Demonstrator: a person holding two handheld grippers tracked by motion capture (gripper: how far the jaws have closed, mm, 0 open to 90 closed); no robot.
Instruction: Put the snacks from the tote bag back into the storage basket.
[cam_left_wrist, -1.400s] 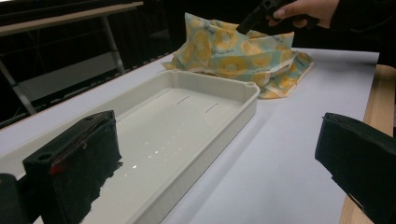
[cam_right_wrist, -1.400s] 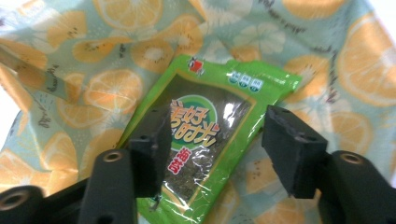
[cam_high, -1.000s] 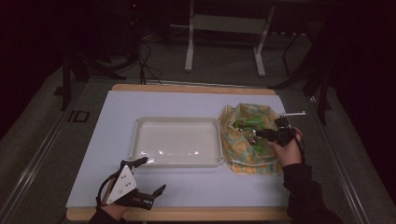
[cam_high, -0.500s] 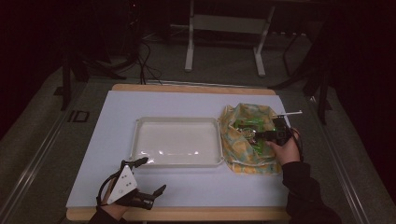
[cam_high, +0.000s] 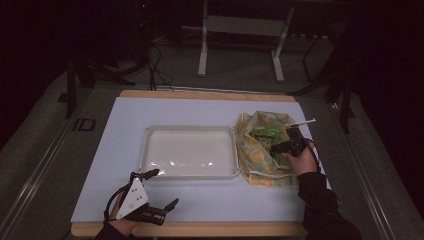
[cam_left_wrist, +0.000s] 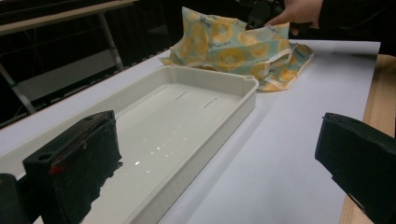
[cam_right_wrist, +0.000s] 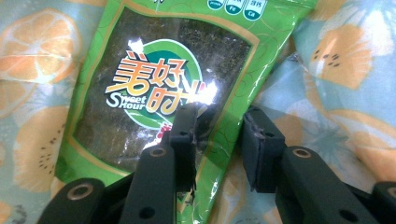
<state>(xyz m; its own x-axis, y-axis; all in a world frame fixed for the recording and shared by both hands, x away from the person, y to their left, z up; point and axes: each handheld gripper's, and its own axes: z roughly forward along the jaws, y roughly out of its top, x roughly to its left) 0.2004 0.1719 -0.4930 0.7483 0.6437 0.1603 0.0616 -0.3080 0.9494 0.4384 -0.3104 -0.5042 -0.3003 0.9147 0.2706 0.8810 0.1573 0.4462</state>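
Right gripper view: your right gripper (cam_right_wrist: 217, 135) has been closing astride the green packet's (cam_right_wrist: 163, 88) edge, seemingly not yet clamped;
High view: packet partly hidden in the bag (cam_high: 260, 150); left gripper (cam_high: 162, 192) open.

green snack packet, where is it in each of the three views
High view: green snack packet lies at right, on the lemon-print bag, beside the right gripper.
Left gripper view: I cannot make it out; the bag lies at top centre.
Right gripper view: packet centre-left, between the closing jaws.
Shared landmark: the lemon-print bag.
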